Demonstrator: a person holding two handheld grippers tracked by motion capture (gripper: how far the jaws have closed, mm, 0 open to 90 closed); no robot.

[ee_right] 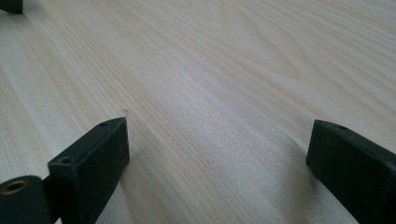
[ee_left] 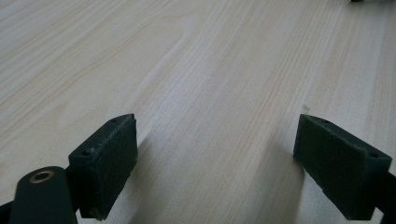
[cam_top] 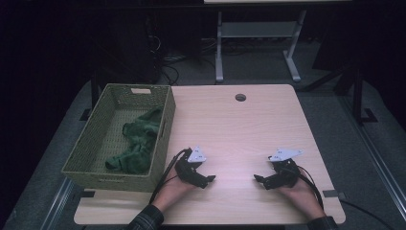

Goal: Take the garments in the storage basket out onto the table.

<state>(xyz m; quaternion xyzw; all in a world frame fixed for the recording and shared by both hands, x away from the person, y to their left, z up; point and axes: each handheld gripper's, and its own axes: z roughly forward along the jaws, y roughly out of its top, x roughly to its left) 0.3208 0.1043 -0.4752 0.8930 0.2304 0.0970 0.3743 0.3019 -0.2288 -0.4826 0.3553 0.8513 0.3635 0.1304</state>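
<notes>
The green cloth (cam_top: pixel 136 143) lies crumpled inside the woven basket (cam_top: pixel 165 127), which stands on the left part of the desk (cam_top: pixel 239 129), its near left corner overhanging the desk's left edge. The cloth stretches from the middle of the basket toward its near right corner, and neither gripper touches it.

Two grippers rest near the front edge of the desk, each in one of the person's hands. The left gripper (cam_top: pixel 209 179) sits just right of the basket's near corner, its jaws pointing toward the middle of the desk. In the left gripper view its two black pads (ee_left: pixel 109 158) stand wide apart with bare wood between them, holding nothing. The right gripper (cam_top: pixel 258 178) lies well apart from it toward the desk's right edge, pointing back at the left one. In the right gripper view its pads (ee_right: pixel 98 158) are likewise spread wide over bare wood, empty. Each gripper carries one grey three-cornered plate on top and trails one dark cable toward the front edge.

There is one basket, with one cloth in it; whether the cloth is a single piece or several bunched together is hard to make out. One round hole (cam_top: pixel 240 97) sits near the desk's far edge.

The person's sleeves are cut off at the bottom of the high view. In both gripper views the outer jaw is cropped by the frame, and a dark scrap of the other gripper shows at a top corner. The room beyond the desk is dim.
</notes>
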